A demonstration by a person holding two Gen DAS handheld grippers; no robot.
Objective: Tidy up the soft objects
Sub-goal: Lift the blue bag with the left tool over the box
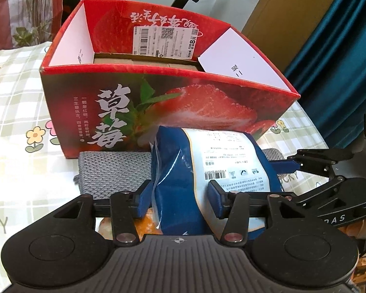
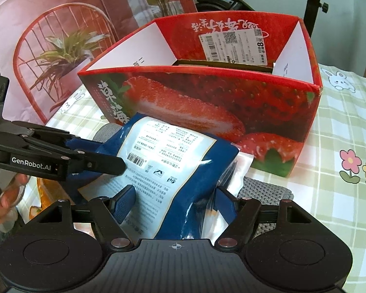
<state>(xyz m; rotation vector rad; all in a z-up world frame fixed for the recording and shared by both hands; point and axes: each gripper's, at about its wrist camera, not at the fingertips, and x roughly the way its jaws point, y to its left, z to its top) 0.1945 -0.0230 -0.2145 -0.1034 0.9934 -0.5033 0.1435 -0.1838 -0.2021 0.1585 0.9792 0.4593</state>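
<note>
My left gripper (image 1: pixel 180 199) and my right gripper (image 2: pixel 177 201) are both clamping their blue ribbed pads on the glossy, crinkled blue snack bag (image 2: pixel 173 161), one from each side. The puffy bag is standing over a grey knitted cloth (image 1: pixel 114 171), just before the front wall of the stiff red strawberry carton (image 1: pixel 168 112). The carton is standing open on top with straight cardboard edges, and the checked tablecloth (image 2: pixel 341 127) is giving free room beside it.
</note>
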